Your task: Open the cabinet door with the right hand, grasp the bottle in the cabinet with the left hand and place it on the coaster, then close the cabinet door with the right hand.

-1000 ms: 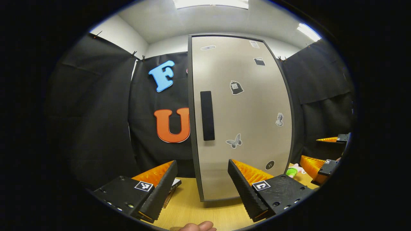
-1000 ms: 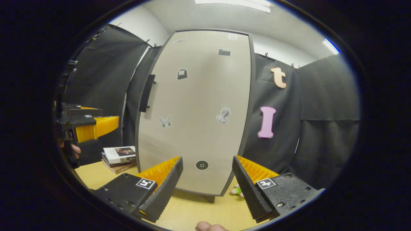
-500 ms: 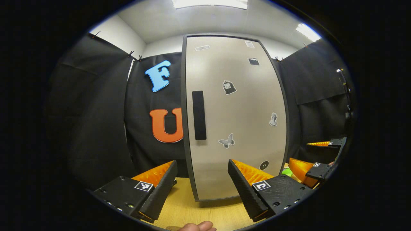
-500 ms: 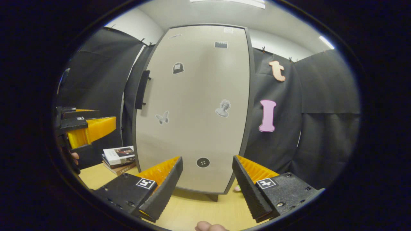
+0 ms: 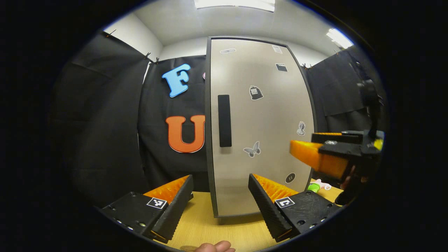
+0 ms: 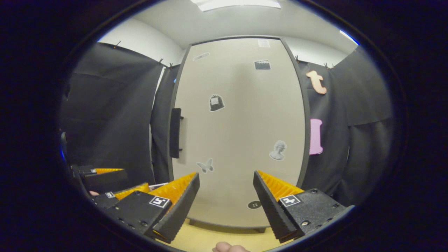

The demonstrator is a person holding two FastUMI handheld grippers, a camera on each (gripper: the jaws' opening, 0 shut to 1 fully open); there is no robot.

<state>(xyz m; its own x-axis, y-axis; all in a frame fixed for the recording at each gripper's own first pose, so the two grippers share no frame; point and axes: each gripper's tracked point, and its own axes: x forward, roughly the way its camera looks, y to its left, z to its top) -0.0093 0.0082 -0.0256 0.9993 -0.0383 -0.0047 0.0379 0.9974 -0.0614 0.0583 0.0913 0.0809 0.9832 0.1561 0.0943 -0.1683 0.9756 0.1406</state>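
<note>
The tall beige cabinet door point(image 5: 266, 115) is shut, with its black vertical handle point(image 5: 224, 120) near the left edge. No bottle is visible with the door shut. My left gripper point(image 5: 220, 197) is open, low over the wooden table point(image 5: 206, 227), in front of the door's lower left part. My right gripper point(image 5: 304, 143) is raised at the right, its orange fingers pointing toward the door. In the right gripper view, that gripper point(image 6: 225, 199) is open and faces the door point(image 6: 241, 140), with the handle point(image 6: 175, 133) up to its left. The left gripper point(image 6: 129, 180) sits low on the left.
A small green and white toy point(image 5: 314, 186) lies on the table beside the cabinet's right foot. Black cloth walls close in on both sides of the cabinet. A fingertip point(image 5: 215, 247) shows at the bottom edge.
My right gripper has risen and moved closer to the door, now at about handle height. The left gripper has stayed almost in place. The door is still shut.
</note>
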